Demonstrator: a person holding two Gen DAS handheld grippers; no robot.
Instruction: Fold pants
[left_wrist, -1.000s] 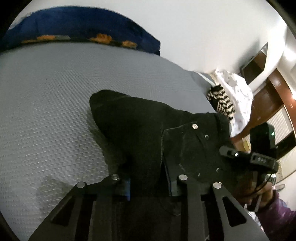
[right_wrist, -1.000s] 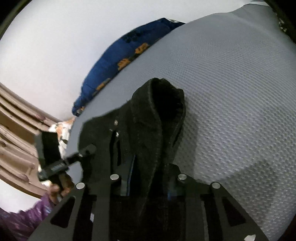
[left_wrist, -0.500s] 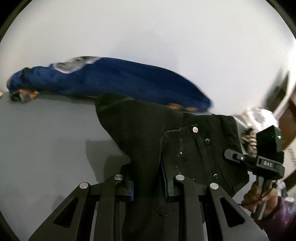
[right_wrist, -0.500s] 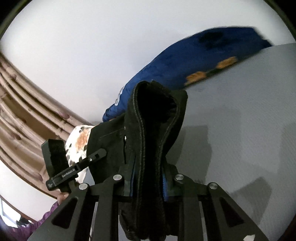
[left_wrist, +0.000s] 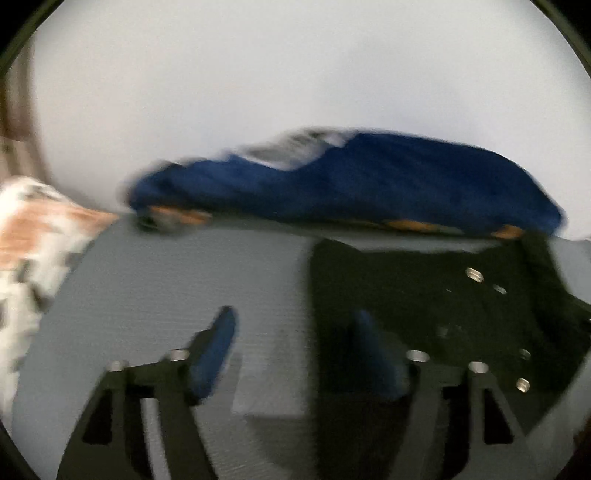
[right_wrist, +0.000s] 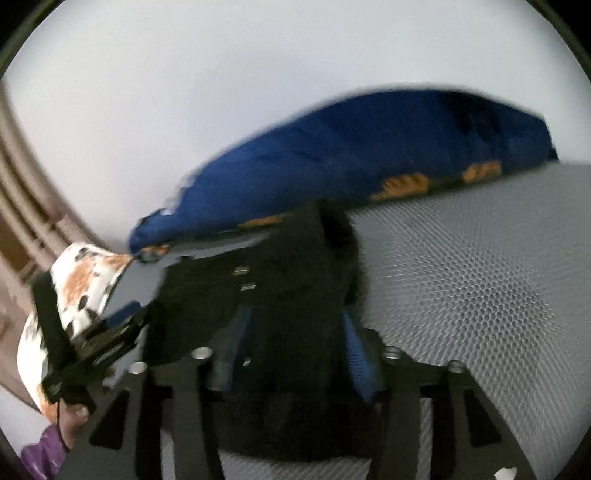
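Left wrist view: left claw (left_wrist: 295, 347) released, jaws just opened; black pants (left_wrist: 424, 310) lie on the grey bed (left_wrist: 166, 295), right pad over them.
Right wrist view: right claw (right_wrist: 291, 354) jaws just opened, pants (right_wrist: 288, 295) between them; contact indeterminate.

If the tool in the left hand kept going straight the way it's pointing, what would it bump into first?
Probably the grey bed cover: the left tool, its jaws just opened, points down at it. The black pants lie by its right finger, the blue pillow farther back. The picture is blurred, so depth is uncertain.
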